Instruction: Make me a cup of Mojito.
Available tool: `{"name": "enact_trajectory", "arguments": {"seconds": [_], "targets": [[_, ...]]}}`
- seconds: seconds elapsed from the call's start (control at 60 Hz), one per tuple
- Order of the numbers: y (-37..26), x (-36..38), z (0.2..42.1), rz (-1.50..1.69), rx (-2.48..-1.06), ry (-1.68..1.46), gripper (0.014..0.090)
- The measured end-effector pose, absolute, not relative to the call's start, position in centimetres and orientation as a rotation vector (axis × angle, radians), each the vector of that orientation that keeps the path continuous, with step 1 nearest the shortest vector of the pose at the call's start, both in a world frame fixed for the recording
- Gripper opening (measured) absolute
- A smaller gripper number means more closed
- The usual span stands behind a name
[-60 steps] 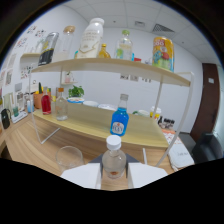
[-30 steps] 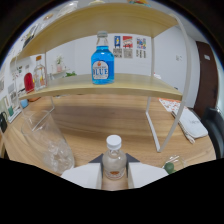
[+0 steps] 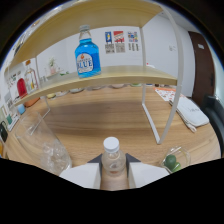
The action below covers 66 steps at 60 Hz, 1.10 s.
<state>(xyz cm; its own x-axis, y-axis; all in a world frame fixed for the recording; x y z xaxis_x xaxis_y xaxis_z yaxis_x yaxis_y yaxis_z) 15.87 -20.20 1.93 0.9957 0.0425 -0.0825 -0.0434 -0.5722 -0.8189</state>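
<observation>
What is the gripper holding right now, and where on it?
The gripper holds a clear white-capped bottle, fingers pressing its body just below the neck.

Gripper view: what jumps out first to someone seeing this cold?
The blue bottle on the lower shelf, straight ahead and well beyond the fingers, is the brightest thing in sight. Next is the clear bottle with a white cap, clamped between the gripper fingers. Beside it on the wooden table stands an empty clear glass, and on the other side a small cup holding something green.
</observation>
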Motion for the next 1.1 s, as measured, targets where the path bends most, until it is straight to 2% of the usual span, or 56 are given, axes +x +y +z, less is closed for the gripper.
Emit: {"name": "enact_trajectory", "arguments": {"seconds": [0.133, 0.167, 0.183, 0.2, 0.283, 0.333, 0.467, 0.583, 0.7, 0.95, 1.1], "targets": [[-21.0, 16.0, 1.6, 0.120, -2.210, 0.020, 0.0561], [-21.3, 16.1, 1.8, 0.108, -2.212, 0.022, 0.0700], [-21.4, 16.2, 2.0, 0.104, -2.211, 0.023, 0.0821], [-21.5, 16.2, 2.2, 0.098, -2.209, 0.024, 0.0800], [-22.4, 16.1, 4.2, 0.083, -2.188, 0.043, 0.0851], [-22.8, 15.7, 6.3, 0.082, -2.156, 0.048, 0.0857], [-24.6, 14.9, 11.7, 0.030, -2.080, 0.052, 0.0854], [-27.5, 12.7, 14.8, 0.033, -2.053, 0.064, 0.0852], [-30.6, 9.8, 15.5, 0.024, -2.050, 0.041, 0.0850], [-35.2, 3.8, 12.7, 0.080, -2.098, 0.018, 0.0856], [-34.2, 0.9, 16.6, 0.089, -2.041, 0.031, 0.0852]]}}
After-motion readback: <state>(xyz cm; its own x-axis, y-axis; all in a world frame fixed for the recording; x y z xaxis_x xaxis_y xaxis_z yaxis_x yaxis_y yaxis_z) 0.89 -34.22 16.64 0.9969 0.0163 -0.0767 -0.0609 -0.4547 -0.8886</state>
